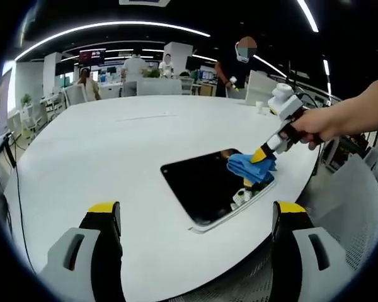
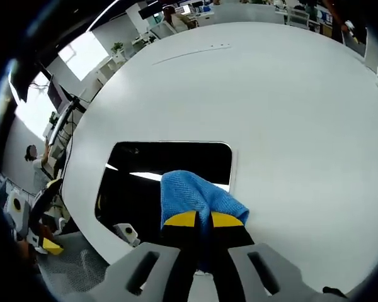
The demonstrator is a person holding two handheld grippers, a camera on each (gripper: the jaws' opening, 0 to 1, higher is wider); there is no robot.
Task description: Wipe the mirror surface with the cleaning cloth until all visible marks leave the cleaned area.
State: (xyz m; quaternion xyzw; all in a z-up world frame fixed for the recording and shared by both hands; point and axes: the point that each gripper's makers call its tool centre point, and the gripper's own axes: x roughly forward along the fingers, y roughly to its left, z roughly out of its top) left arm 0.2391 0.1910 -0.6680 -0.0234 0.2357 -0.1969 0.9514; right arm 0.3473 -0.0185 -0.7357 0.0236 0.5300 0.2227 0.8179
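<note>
A rectangular mirror [image 1: 201,185] lies flat on the white table, dark with reflections, near the table's front edge. My right gripper [image 1: 259,157], held by a hand from the right, is shut on a blue cleaning cloth [image 1: 251,167] pressed on the mirror's right part. In the right gripper view the cloth [image 2: 192,196] bunches between the yellow-tipped jaws of that gripper [image 2: 204,220], over the mirror [image 2: 138,182]. My left gripper [image 1: 195,217] stands open above the table's near edge, in front of the mirror, holding nothing.
The round white table [image 1: 113,145] spreads wide behind the mirror. Office chairs [image 1: 75,94], desks and several people stand at the back. A mesh chair seat [image 1: 353,207] sits at the right by the table's edge.
</note>
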